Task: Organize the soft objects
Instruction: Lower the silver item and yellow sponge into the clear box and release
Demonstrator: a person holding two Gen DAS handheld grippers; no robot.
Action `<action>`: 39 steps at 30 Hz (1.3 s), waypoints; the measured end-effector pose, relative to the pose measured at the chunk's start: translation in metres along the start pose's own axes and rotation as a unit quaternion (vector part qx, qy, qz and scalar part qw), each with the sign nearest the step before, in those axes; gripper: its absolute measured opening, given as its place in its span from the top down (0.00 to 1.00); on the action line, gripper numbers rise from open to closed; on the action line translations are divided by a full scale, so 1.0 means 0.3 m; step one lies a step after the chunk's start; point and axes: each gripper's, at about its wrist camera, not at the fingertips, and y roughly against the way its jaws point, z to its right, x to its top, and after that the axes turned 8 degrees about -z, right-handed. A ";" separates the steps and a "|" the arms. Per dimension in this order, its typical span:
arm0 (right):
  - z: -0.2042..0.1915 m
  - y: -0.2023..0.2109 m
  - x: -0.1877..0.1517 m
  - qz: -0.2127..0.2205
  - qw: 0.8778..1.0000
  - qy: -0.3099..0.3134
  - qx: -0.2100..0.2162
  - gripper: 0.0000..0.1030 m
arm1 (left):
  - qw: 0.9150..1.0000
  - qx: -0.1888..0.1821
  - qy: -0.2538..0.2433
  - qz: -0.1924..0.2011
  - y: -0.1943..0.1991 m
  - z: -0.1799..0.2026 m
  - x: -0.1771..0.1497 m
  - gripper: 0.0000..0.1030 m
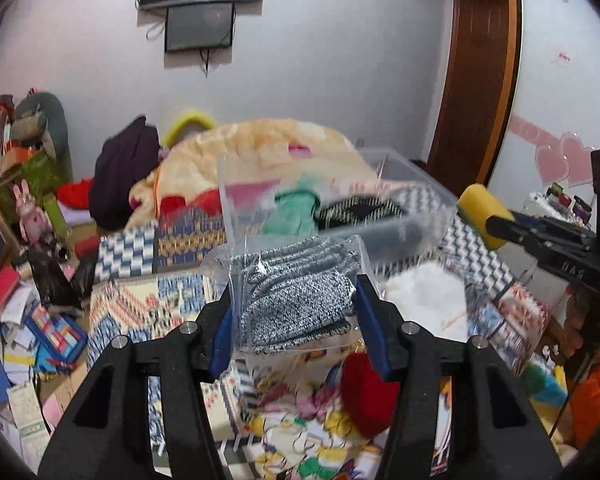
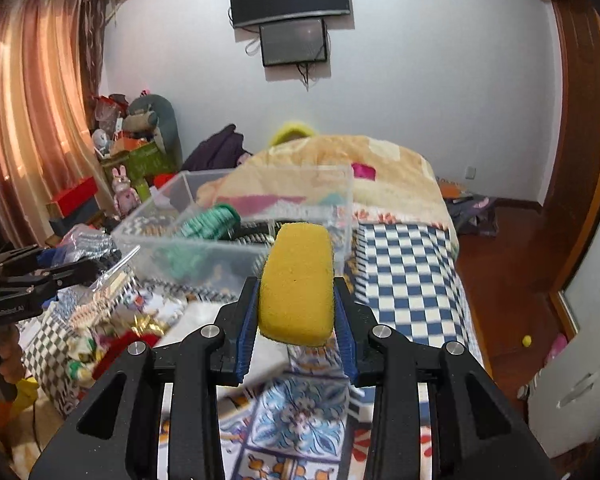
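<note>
My left tool [image 1: 294,300] pinches a crinkly clear bag of grey knit fabric [image 1: 296,292]; my right tool [image 2: 296,304] squeezes a porous yellow sponge [image 2: 298,284], clear plastic bin [image 2: 204,236] at eleven o'clock.

my bed [image 2: 412,264] carries the clear bin [image 2: 204,236], a peach blanket [image 2: 340,168], a red plush [image 1: 366,392] and loose cloths [image 1: 300,432].

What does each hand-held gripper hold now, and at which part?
The left hand-held gripper grips a clear bag of grey knitted cloth across its lower sides. The right hand-held gripper squeezes a yellow sponge by its long sides.
</note>
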 end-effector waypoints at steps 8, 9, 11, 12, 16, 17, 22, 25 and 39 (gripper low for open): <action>-0.052 -0.006 0.086 0.035 0.999 0.017 0.006 0.69 | 0.999 0.004 0.007 0.034 -0.001 0.008 0.135 0.47; -0.058 -0.009 0.094 0.038 0.999 0.018 0.006 0.69 | 0.999 0.007 0.008 0.038 -0.005 0.009 0.146 0.47; -0.069 -0.022 0.116 0.043 0.999 0.022 0.006 0.69 | 0.999 0.012 0.012 0.043 -0.019 0.009 0.172 0.47; -0.074 -0.029 0.122 0.044 0.999 0.023 0.005 0.69 | 0.999 0.012 0.014 0.042 -0.029 0.008 0.181 0.47; -0.081 -0.070 0.152 0.041 0.999 0.026 0.005 0.69 | 0.999 0.007 0.026 0.030 -0.088 0.001 0.214 0.47; -0.081 -0.085 0.159 0.038 0.999 0.026 0.006 0.69 | 0.999 0.009 0.027 0.025 -0.111 0.000 0.223 0.47; -0.074 -0.156 0.168 0.013 1.000 0.025 0.001 0.69 | 1.000 0.010 0.029 0.000 -0.202 0.005 0.240 0.47; -0.060 -0.216 0.169 -0.012 1.000 0.025 -0.002 0.69 | 0.999 0.010 0.026 -0.020 -0.263 0.010 0.246 0.47; -0.066 -0.246 0.135 -0.038 0.999 0.033 -0.012 0.41 | 0.999 0.024 0.019 -0.034 -0.316 0.026 0.234 0.27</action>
